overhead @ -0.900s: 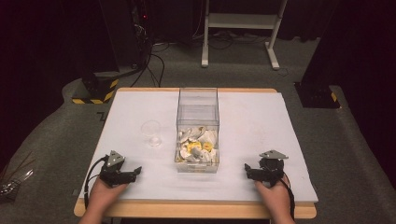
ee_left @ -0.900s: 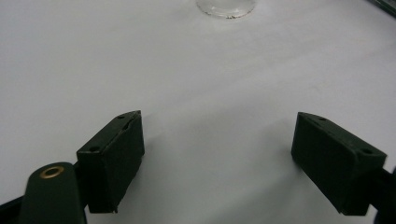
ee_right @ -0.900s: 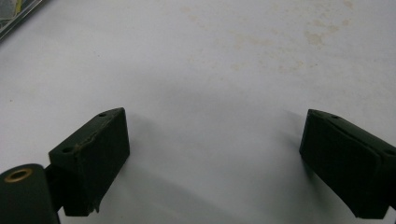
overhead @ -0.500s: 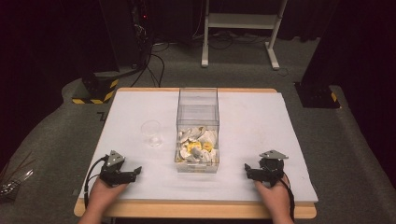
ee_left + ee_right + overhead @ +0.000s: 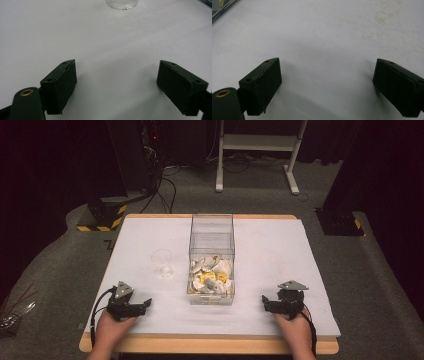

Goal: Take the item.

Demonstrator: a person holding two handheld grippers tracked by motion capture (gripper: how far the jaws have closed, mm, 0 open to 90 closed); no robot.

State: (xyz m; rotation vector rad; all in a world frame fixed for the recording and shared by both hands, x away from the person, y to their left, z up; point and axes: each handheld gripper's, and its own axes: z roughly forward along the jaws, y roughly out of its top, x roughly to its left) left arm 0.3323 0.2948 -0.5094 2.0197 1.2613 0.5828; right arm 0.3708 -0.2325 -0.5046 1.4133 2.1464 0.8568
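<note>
left gripper: jaws wide, empty | right gripper: jaws wide, empty | clear plastic cup: upright at left gripper's 1 o'clock, nearer it (judged) | clear bin: 11 o'clock of right gripper

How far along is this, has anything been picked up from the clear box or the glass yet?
Nothing looks done yet. The clear box holds its pile of white and yellow pieces, and the small clear glass stands empty beside it. In hand: nothing. The left gripper and right gripper rest open on the white table, near its front edge, jaws apart over bare surface. All the handling remains.
</note>
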